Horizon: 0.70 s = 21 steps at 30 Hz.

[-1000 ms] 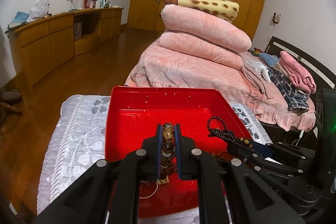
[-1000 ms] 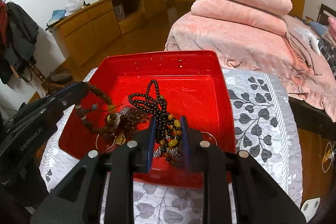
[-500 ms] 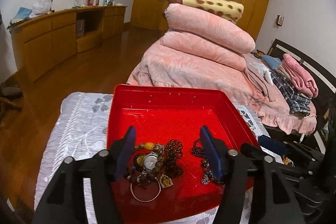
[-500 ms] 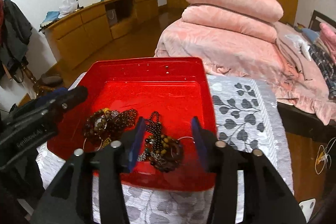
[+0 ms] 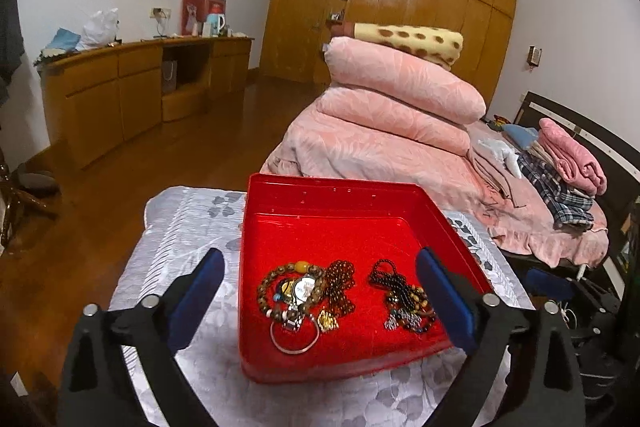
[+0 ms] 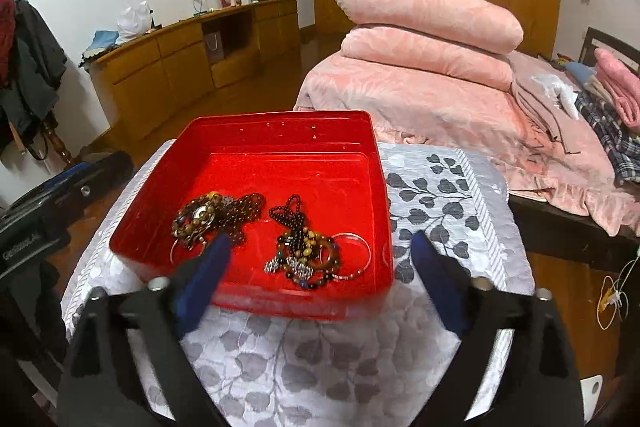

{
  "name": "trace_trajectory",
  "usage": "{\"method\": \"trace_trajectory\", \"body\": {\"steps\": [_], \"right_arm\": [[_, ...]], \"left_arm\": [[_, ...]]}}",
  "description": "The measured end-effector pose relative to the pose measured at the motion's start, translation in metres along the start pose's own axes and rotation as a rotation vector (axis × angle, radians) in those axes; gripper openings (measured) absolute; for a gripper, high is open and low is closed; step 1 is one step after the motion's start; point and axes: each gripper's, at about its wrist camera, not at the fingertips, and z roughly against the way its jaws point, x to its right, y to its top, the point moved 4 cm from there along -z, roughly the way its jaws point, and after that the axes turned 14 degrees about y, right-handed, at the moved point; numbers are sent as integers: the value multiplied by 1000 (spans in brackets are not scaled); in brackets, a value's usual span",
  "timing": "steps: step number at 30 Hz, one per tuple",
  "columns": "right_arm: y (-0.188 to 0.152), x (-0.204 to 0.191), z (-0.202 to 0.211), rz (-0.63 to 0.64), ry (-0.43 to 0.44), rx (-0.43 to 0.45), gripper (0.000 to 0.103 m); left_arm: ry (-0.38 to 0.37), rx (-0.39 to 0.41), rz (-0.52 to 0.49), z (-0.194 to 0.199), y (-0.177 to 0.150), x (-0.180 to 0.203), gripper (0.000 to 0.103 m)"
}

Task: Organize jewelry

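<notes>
A red tray sits on a small table with a white leaf-patterned cloth. In it lie two heaps of jewelry: a brown bead bracelet pile with a watch and a silver bangle, and a black bead necklace pile with a second bangle. My left gripper is open and empty, held back above the tray's near edge. My right gripper is open and empty, above the tray's near edge.
A bed with stacked pink quilts and folded clothes stands behind the table. A wooden sideboard runs along the left wall. Wooden floor lies to the left. The other gripper's body shows at each view's edge.
Both grippers opened and let go of their bead strings, which now lie in the tray. Both then pulled back and up from the tray.
</notes>
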Motion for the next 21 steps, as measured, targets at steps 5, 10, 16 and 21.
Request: {"method": "trace_trajectory", "body": {"steps": [5,10,16,21], "right_arm": [[-13,-7,18,9,10,15,96],[-27,-9,33,0,2,33,97],[-40,-18,58,4,27,98,97],[-48,-30,80,29,45,159,97]], "left_arm": [[3,30,-3,23,-14,-9,97],[27,45,-26,41,-24,-17,97],[53,108,-52,72,-36,-22,97],[58,152,-77,92,-44,-19,97]]}}
